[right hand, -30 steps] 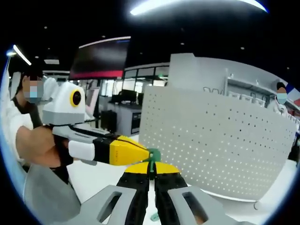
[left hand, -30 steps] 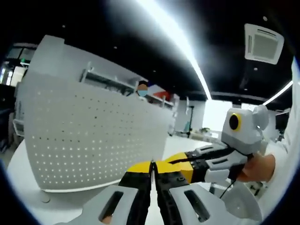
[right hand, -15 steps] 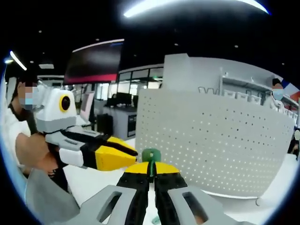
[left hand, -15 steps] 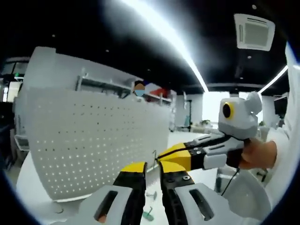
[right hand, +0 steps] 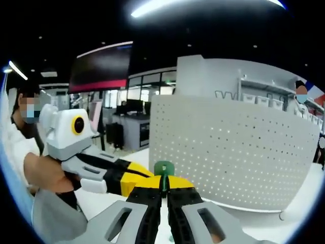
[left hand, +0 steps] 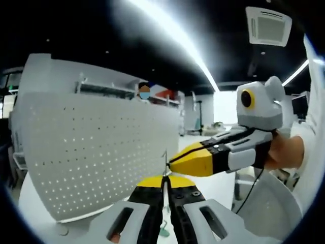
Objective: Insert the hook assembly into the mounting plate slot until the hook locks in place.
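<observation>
The hook assembly is a thin metal wire hook [left hand: 164, 161] on a green plastic base [right hand: 163, 169]. My left gripper [left hand: 163, 181] is shut, and the wire rises from between its yellow tips. My right gripper [right hand: 163, 179] is shut on the green base. In the left gripper view the right gripper [left hand: 173, 161] comes in from the right, its yellow tip touching the wire. In the right gripper view the left gripper [right hand: 138, 176] reaches in from the left, its tip tucked behind my right jaws. The white perforated mounting plate [left hand: 96, 147] [right hand: 228, 152] stands upright just beyond.
The plate stands on a white table [left hand: 33, 208] [right hand: 299, 195]. A small green part [left hand: 163, 232] lies on the table below the jaws. The person's hand [left hand: 287, 152] and arm [right hand: 43, 170] hold the grippers. Office shelving stands behind the plate.
Half a second ago my left gripper was open beside the wire; now it has shut on it. The right gripper has kept its hold on the green base, and the two tips have drawn together.
</observation>
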`<action>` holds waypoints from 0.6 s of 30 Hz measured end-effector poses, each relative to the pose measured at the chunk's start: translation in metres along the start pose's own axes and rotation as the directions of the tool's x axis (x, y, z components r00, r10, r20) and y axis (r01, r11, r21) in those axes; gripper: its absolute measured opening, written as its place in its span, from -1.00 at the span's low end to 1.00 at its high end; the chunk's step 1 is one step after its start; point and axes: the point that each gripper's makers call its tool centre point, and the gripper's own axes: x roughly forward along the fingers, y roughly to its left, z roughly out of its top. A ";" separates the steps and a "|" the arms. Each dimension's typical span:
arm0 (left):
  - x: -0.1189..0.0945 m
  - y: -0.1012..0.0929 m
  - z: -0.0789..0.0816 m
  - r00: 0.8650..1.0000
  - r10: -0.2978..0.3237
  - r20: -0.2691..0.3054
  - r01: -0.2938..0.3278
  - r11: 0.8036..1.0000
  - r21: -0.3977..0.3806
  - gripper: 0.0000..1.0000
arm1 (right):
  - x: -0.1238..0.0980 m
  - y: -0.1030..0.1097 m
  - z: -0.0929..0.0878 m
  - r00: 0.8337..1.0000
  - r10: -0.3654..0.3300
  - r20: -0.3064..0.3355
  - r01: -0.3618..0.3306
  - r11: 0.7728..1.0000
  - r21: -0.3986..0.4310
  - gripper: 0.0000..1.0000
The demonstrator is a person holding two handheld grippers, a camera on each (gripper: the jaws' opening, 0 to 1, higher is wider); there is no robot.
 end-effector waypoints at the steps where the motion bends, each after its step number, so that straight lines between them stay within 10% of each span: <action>1: 0.000 0.000 0.000 1.000 0.000 0.000 0.000 1.000 -0.012 -0.96 | 0.001 0.000 0.000 1.000 -0.001 0.000 0.001 1.000 -0.005 -0.99; 18: -0.002 -0.001 -0.001 0.999 -0.046 0.027 0.052 0.931 -0.361 -0.97 | 0.004 0.002 0.004 1.000 -0.015 0.006 0.015 0.997 -0.069 -0.99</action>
